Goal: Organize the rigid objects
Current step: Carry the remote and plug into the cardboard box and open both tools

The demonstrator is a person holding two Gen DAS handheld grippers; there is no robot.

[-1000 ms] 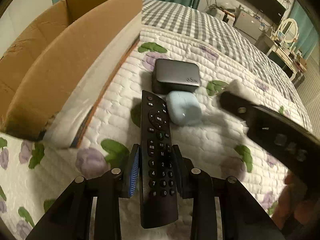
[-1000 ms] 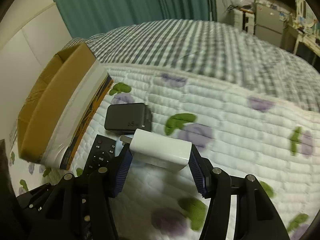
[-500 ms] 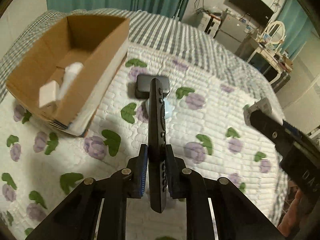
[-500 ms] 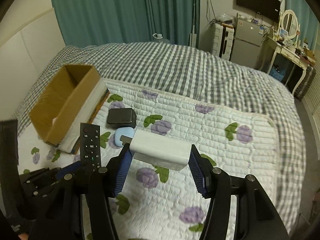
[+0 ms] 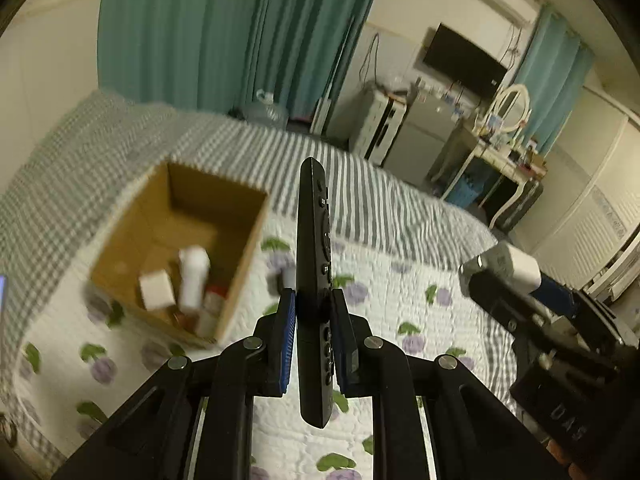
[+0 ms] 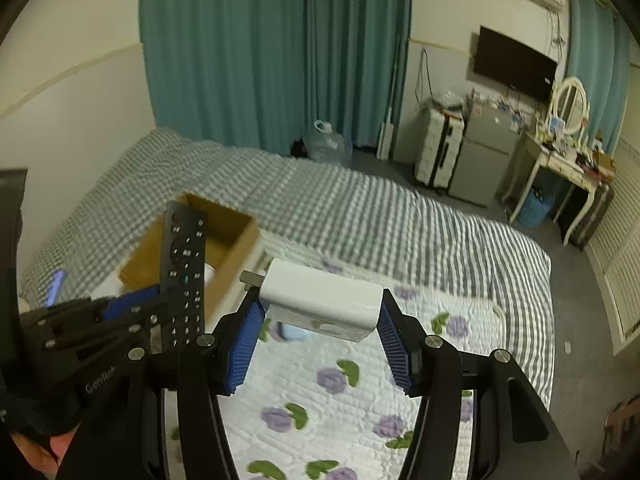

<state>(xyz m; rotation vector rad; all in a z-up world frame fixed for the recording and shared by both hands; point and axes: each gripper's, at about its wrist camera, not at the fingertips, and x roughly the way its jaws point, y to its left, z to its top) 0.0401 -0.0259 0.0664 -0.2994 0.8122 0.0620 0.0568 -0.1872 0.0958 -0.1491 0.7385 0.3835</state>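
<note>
Above the bed (image 5: pixel 400 280), both loads lifted, none dropped yet. Left gripper (image 5: pixel 313 320) clenched on black remote (image 5: pixel 314 240), held edge-on, tip up. Right gripper (image 6: pixel 320 328) clamped on white charger (image 6: pixel 320 300), plug end toward the box. Cardboard box (image 5: pixel 240 280) already holding a few white items, blurred, maybe bottles. Left to do: carry both over and release; something pale blue on the quilt under charger, unclear.
</note>
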